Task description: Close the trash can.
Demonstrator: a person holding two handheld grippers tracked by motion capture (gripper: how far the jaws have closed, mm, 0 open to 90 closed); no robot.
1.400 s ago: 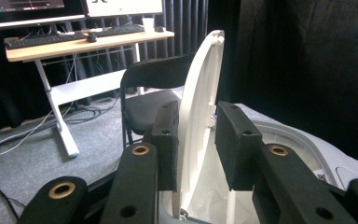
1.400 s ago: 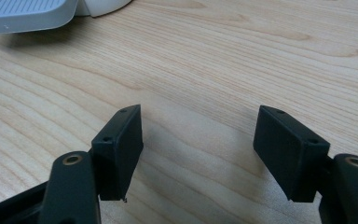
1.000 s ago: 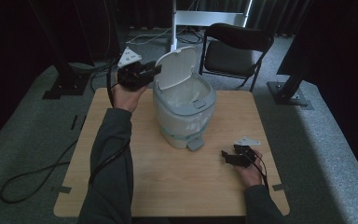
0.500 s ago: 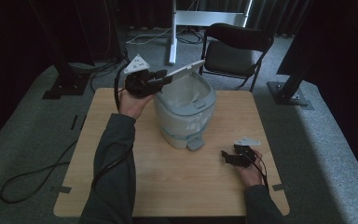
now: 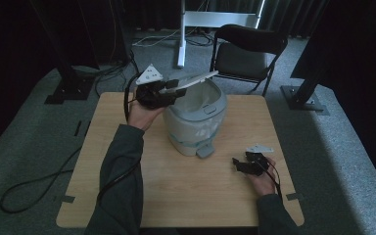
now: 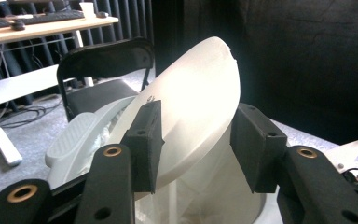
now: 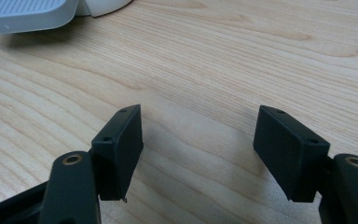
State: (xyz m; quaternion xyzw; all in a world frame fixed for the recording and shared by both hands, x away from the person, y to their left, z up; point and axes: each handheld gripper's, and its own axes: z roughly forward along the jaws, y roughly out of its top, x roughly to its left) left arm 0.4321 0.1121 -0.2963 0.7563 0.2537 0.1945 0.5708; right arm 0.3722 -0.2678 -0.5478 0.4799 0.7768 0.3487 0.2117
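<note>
white plastic lid [image 5: 191, 81] of the bin [image 5: 194, 122] now tips half down from upright, left tool [image 5: 169, 93] having just opened around its edge, right tool [image 5: 240, 165] idle and open beside the bin's pedal [image 5: 205, 152], so closing looks nearly done.

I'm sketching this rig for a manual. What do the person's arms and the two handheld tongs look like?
Both forearms wear dark grey-green long sleeves. The left tongs and right tongs are black, each topped with a grey three-cornered plate and trailing a black cable. The jaws end in flat rectangular black pads with brass-coloured pivot rings.
</note>
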